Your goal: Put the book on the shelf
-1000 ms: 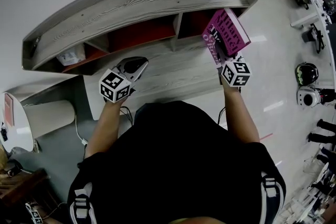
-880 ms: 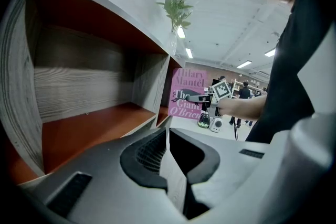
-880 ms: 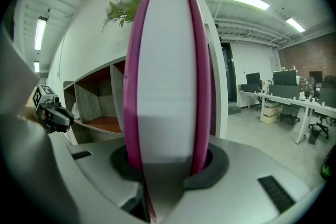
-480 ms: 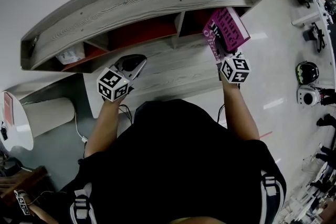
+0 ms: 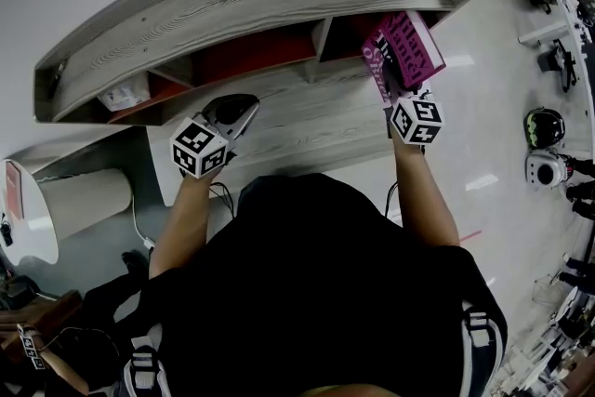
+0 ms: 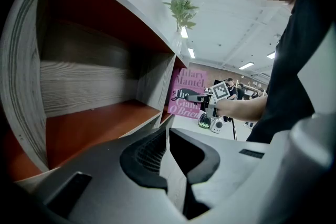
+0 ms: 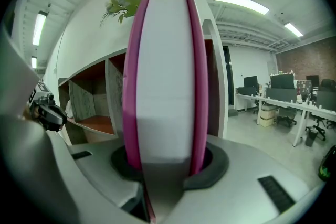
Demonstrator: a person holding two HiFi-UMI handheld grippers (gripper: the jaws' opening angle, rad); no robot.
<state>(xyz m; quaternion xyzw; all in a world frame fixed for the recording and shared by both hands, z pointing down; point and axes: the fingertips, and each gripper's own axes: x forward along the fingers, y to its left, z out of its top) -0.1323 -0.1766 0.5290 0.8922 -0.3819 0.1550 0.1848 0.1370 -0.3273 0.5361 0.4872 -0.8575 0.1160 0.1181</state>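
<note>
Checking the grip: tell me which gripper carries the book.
The right gripper: its jaws clamp the pink book, held up to the shelf. The left gripper holds nothing.

The magenta book (image 5: 406,51), with white and dark lettering on its cover, stands upright, clamped by the right tool (image 5: 394,93). It sits at the mouth of the right-end compartment of the grey wood-grain, red-lined shelf (image 5: 232,9).

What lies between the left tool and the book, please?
Nothing. The head view shows only a bare grey board of the shelf between the left tool and the book.
</note>
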